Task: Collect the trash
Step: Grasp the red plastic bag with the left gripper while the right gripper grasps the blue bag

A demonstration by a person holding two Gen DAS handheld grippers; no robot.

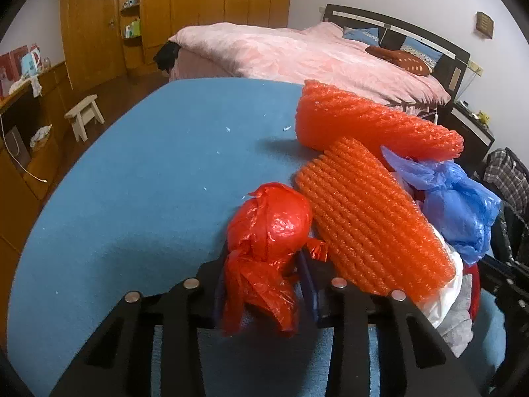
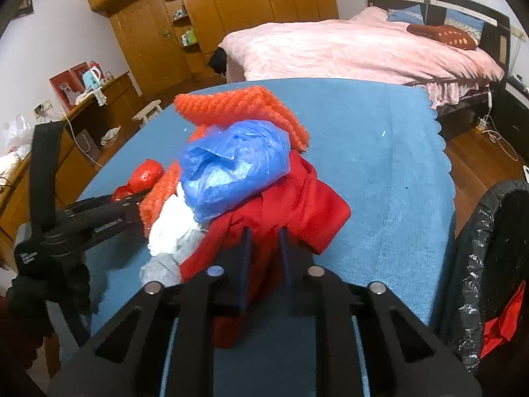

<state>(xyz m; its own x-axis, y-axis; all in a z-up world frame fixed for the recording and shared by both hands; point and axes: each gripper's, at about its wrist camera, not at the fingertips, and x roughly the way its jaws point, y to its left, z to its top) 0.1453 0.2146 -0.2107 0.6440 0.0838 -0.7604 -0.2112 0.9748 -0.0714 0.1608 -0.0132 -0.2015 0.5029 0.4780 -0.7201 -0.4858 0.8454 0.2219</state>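
The blue cloth-covered table (image 2: 380, 172) carries the trash in one heap, within reach of both tools. At the far side lie two orange bubble-wrap rolls (image 1: 373, 218); a crumpled blue plastic bag (image 2: 231, 168) sits on top. The bin lined with black plastic (image 2: 489, 248) stands at the right, off the table edge, apparently for deposits.

The right gripper (image 2: 264, 254) is clamped on the red fabric bundle (image 2: 297, 208). The left gripper (image 1: 264, 281) pinches the knotted red plastic bag (image 1: 267, 231).

White and grey scraps under the heap cannot be identified.
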